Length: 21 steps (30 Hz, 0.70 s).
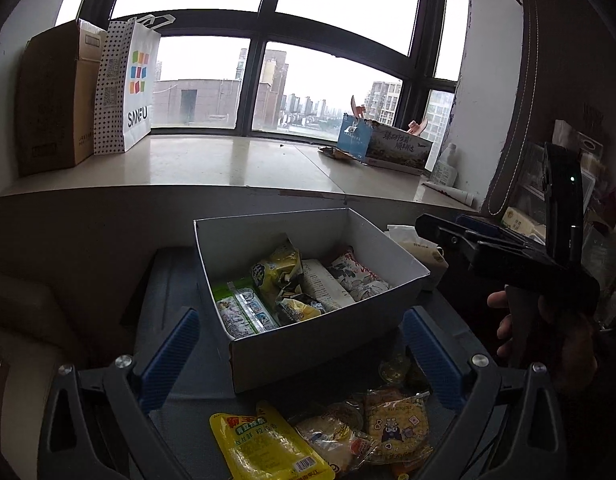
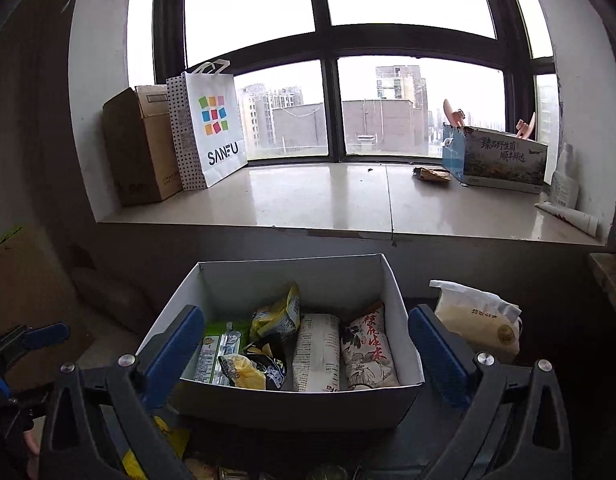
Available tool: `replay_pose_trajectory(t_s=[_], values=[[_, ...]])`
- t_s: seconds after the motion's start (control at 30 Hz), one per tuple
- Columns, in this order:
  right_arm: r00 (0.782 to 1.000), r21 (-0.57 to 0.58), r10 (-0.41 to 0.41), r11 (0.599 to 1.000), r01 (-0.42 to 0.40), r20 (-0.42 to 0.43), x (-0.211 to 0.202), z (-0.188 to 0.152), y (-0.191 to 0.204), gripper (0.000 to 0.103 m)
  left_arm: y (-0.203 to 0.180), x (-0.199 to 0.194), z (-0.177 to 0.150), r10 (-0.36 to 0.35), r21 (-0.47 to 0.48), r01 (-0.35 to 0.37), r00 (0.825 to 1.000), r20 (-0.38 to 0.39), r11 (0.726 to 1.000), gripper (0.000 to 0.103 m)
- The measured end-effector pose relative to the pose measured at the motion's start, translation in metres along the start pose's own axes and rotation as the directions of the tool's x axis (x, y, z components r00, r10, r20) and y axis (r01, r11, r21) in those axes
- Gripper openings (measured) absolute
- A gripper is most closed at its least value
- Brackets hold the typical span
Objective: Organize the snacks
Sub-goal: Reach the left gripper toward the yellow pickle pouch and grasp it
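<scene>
A white cardboard box [image 1: 324, 344] sits on the dark tabletop [image 1: 176, 276], toward its far edge just below the window sill [image 1: 236, 164]. Inside the box several snack packs lie side by side: a green-and-white pack [image 1: 244, 312] at the left wall, a crumpled yellow bag [image 1: 280, 268] next to it, a white printed pack [image 1: 324, 284] and a flower-printed pack with red characters [image 1: 360, 276] at the right wall.

The left tongs [image 1: 300, 356] are spread wide, their blue pads standing on either side of the box's near corner with nothing pinched between them. Below them, at the near edge of the tabletop, loose snacks wait outside the box: a yellow pouch [image 1: 264, 440], a clear pack with a pale biscuit [image 1: 336, 436] and an orange cartoon-printed pack [image 1: 400, 424] overlapping one another.

The right tongs [image 2: 308, 356] are likewise spread wide and empty, with the box seen between their pads from the front. In the left view a hand [image 1: 548, 332] grips the black handle of those right tongs at the tabletop's right side. Just beside the box's right wall stands a pale tissue pack [image 2: 480, 320].

On the sill a brown carton [image 2: 140, 148] and a white SANFU paper bag [image 2: 212, 128] stand at the left end, and a printed blue box [image 2: 496, 160] lies at the right end.
</scene>
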State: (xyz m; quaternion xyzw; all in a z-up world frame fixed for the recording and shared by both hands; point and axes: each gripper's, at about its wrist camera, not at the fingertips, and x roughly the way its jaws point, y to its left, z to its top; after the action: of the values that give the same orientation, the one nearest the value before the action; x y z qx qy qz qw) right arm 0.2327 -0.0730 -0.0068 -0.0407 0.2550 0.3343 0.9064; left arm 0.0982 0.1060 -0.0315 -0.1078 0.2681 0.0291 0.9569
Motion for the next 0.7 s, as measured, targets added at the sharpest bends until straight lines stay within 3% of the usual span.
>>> replay_pose_trajectory(t_s=[0.2, 0.33, 0.7], values=[[0.997, -0.082, 0.074, 0.994, -0.074, -0.008, -0.049, -0.044, 0.023, 0.103, -0.012, -0.025, -0.029, -0.029, 0.039, 0.03, 0.999, -0.033, 0.999, 0.103], [0.999, -0.127, 0.046, 0.991, -0.044, 0.019, -0.08, -0.072, 0.035, 0.103, -0.016, -0.035, -0.053, -0.064, 0.018, 0.065, 0.996, -0.065, 0.998, 0.103], [1.0, -0.094, -0.007, 0.996, 0.007, 0.007, -0.129, -0.142, 0.034, 0.103, -0.025, -0.05, -0.092, -0.105, -0.026, 0.102, 0.989, -0.107, 0.994, 0.103]])
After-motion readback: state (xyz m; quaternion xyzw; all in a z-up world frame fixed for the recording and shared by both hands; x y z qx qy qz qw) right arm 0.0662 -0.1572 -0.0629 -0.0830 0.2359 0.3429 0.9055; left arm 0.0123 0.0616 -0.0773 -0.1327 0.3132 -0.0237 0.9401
